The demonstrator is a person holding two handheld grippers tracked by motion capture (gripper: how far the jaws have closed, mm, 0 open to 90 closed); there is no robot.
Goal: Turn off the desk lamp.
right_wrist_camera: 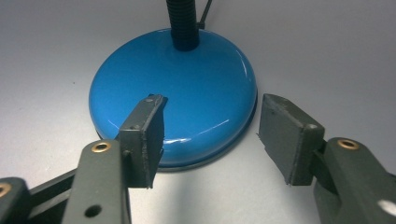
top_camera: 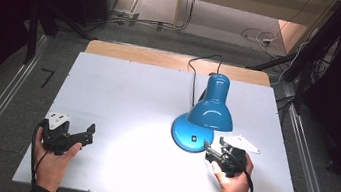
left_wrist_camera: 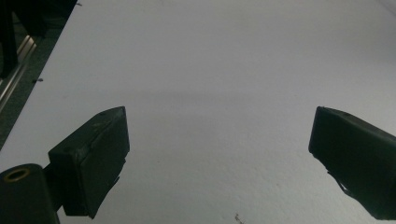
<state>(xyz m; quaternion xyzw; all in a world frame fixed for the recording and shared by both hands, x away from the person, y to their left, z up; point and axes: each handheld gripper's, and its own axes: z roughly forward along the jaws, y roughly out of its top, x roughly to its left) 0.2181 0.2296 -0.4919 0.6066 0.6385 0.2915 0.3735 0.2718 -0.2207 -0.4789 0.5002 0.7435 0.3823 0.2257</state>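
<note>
Nearest the person's edge of the white table (top_camera: 123,94), well to the left of the lamp base (top_camera: 191,134), the left gripper (top_camera: 83,135) is held low in the left hand (top_camera: 51,160). Its jaws are spread wide w/ nothing betw. them; in the left gripper view bare tabletop is seen through the gap of the left gripper (left_wrist_camera: 219,154). A grey three-cornered plate is carried on top of it.

Just in front of the lamp base, on its near right side, the right gripper (top_camera: 212,150) is held by the right hand (top_camera: 232,183). Its jaws are parted and nothing is gripped. In the right gripper view the right gripper (right_wrist_camera: 210,135) is seen w/ one jaw over the near rim of the lamp base (right_wrist_camera: 175,93) and the other just off the rim, beside it; contact cannot be told.

The lamp base is a round blue disc resting on the table, right of centre. A black ribbed neck (right_wrist_camera: 182,23) rises from its far part. Above and behind the base, the blue shade (top_camera: 212,107) is seen, mouth tilted down toward the base. Farther still, a black cord (top_camera: 194,74) is run from the lamp past the far edge of the table.
</note>
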